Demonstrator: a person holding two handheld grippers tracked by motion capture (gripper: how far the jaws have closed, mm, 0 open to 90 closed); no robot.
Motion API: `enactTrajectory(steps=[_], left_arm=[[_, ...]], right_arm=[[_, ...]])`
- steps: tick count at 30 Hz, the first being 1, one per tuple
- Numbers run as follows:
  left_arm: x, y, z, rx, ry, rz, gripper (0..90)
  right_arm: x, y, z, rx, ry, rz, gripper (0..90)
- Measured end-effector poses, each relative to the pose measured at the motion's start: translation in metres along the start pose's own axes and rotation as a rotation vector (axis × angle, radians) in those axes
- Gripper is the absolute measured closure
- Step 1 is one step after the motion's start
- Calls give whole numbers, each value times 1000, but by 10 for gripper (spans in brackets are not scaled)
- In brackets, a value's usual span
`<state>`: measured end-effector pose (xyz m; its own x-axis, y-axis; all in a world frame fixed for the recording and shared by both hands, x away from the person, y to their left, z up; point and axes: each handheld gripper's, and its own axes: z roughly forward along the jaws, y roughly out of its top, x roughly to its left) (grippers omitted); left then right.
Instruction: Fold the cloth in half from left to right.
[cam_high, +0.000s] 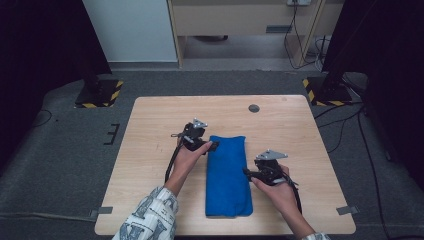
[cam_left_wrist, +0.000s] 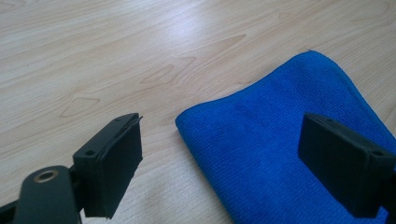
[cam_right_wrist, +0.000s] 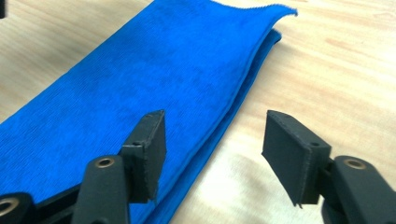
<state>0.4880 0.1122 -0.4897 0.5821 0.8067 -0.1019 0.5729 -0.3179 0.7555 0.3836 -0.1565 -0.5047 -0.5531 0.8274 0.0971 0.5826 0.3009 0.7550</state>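
While the folded blue cloth (cam_high: 227, 175) is lying lengthwise mid-table (cam_high: 150, 125), both the left gripper (cam_high: 214, 145) and right gripper (cam_high: 246, 171) are hovering at its long edges with jaws apart, so each should be pinching every layer evenly.

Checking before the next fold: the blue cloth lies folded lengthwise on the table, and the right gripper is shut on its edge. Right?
Not quite. The right gripper is open: in the right gripper view its jaws stand apart over the edge of the cloth, pressing on nothing. The rest holds: the cloth lies folded lengthwise on the table.
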Motion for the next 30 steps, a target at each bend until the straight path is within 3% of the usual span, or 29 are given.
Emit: enactTrajectory(steps=[4, 13, 23, 30], left_arm=[[0, 1, -3, -3, -17, -11, 130], [2, 2, -3, 40, -5, 25, 130], [7, 1, -5, 32, -16, 5, 126], [12, 0, -7, 33, -20, -5, 138]], right_arm=[[-5, 11, 4, 0, -7, 5, 373], [-13, 39, 24, 45, -23, -17, 319], [-20, 64, 46, 65, -17, -9, 279], [-21, 75, 53, 78, -29, -31, 290]])
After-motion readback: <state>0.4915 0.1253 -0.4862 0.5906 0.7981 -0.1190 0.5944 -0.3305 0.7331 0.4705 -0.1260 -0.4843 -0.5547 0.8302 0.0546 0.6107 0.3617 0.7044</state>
